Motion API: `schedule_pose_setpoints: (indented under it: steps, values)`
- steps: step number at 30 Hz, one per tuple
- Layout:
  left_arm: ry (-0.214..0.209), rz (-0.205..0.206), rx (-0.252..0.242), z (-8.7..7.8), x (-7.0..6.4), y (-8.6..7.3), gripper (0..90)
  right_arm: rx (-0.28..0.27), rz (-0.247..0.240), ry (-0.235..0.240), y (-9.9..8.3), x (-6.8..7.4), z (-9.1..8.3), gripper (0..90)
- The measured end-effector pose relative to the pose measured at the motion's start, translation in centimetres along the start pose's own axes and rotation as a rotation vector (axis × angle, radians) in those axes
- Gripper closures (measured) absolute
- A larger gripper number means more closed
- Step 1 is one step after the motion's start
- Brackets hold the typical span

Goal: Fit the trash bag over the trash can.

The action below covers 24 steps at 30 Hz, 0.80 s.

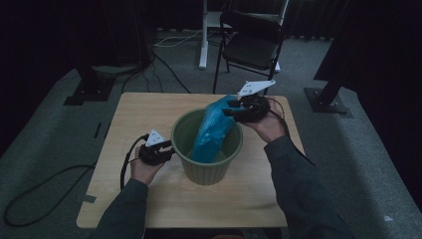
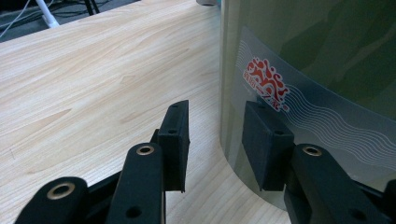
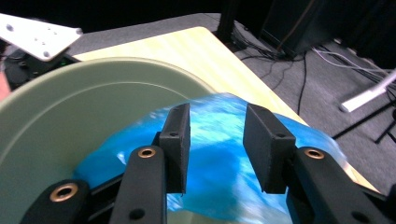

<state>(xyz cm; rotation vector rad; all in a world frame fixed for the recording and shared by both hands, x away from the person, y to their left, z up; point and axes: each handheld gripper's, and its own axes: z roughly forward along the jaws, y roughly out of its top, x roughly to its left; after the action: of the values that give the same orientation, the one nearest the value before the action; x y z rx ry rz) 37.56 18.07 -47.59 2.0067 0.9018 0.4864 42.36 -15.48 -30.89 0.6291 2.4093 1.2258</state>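
Item: blue plastic bag (image 1: 213, 130), standing half inside the green bin (image 1: 185, 130) at frame centre, long axis tilted up toward the upper right, top above the rim. Right gripper (image 1: 230, 108), upper right of the bin, jaws spread, bag just ahead between them, nearer hand. Left gripper (image 1: 170, 146), lower left, jaws spread astride the bin wall (image 2: 327, 70), table (image 2: 93, 70) beneath.

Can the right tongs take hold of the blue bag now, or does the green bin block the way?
Probably yes. The blue bag stands well above the rim of the green bin, and the right tongs are open just over its top, nothing between them.
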Motion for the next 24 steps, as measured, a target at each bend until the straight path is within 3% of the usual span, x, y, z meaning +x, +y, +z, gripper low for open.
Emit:
schedule_pose_setpoints:
  steps: [3,9,19,24]
  values:
    - [0.0,0.002,0.003,0.0,0.0,0.0,61.2,0.009,0.05,-0.034,-1.4,-1.6,-0.5,61.7]
    - [0.002,0.0,0.005,0.1,0.0,0.0,61.1,0.022,0.099,-0.054,-4.0,-3.2,-0.8,61.3]
    - [0.004,0.001,0.002,0.0,0.1,0.0,60.8,0.084,0.123,-0.083,-7.7,-4.2,0.1,58.8]
    - [0.008,-0.01,-0.005,0.0,0.3,0.1,60.8,0.127,0.103,-0.12,-8.2,-4.3,1.3,59.1]
